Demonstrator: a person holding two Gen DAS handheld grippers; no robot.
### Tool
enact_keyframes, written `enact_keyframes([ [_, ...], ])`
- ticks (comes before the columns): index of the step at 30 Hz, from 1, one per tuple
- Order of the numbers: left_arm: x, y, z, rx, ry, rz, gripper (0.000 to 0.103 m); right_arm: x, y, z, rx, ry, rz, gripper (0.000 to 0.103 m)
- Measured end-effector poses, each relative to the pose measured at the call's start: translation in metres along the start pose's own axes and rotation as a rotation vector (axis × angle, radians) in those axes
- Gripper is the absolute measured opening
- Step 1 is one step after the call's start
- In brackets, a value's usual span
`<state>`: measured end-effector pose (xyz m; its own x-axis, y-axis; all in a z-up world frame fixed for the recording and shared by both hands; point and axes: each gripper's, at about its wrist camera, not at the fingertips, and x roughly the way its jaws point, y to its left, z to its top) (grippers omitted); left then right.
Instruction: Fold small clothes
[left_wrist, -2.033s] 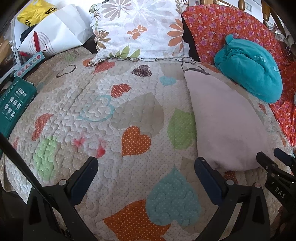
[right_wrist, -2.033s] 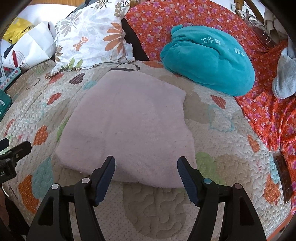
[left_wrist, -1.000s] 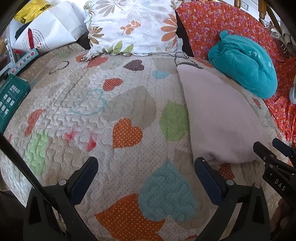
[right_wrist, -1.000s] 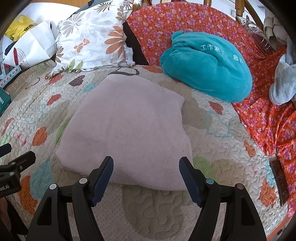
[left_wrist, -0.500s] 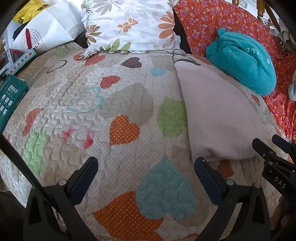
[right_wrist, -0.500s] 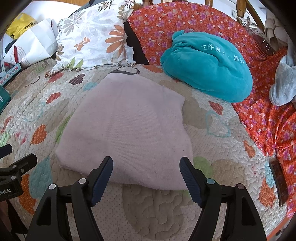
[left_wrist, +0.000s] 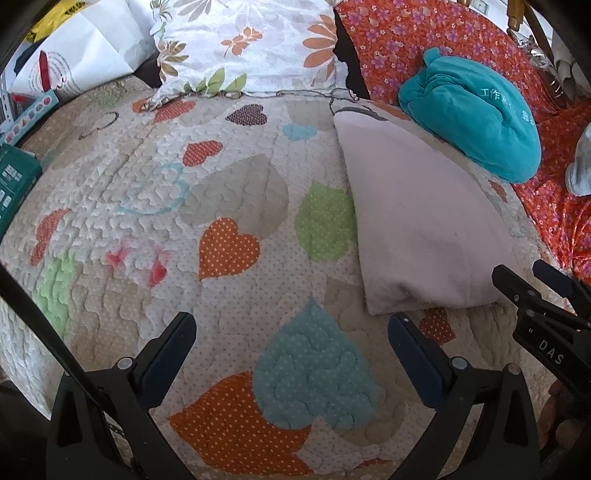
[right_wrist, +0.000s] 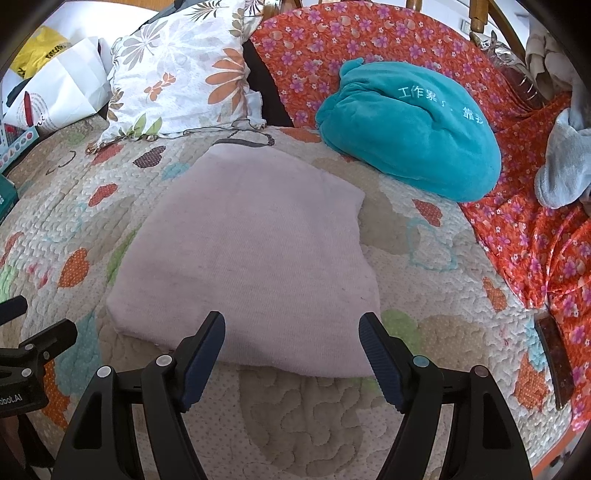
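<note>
A pale pink garment (right_wrist: 251, 254) lies folded flat on the heart-patterned quilt (right_wrist: 306, 413). My right gripper (right_wrist: 291, 325) hovers open just above the garment's near edge, with nothing between its fingers. In the left wrist view the same pink garment (left_wrist: 417, 225) lies to the right, and my left gripper (left_wrist: 291, 325) stands open over bare quilt (left_wrist: 229, 206) to the left of it, holding nothing. The right gripper's fingers (left_wrist: 517, 288) show at that view's right edge.
A teal plush cushion (right_wrist: 410, 129) rests behind the garment on an orange floral cover (right_wrist: 517, 221). A floral pillow (right_wrist: 184, 74) and a white bag (right_wrist: 62, 92) sit at the back left. A green box (left_wrist: 14, 181) lies at the left, a phone (right_wrist: 557, 358) at the right.
Both grippers have drifted only slightly and stay open. The pink garment has not moved.
</note>
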<state>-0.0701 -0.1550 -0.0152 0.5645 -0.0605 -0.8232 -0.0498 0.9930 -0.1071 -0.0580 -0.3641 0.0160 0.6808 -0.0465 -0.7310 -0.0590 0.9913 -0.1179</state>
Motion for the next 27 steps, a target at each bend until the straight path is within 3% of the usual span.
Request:
enact_keyframes([
  [27, 0.0028, 0.0034, -0.0011, -0.011, 0.019, -0.004, 0.103, 0.0021, 0.0070, -0.0013, -0.021, 0.006, 0.017, 0.080],
])
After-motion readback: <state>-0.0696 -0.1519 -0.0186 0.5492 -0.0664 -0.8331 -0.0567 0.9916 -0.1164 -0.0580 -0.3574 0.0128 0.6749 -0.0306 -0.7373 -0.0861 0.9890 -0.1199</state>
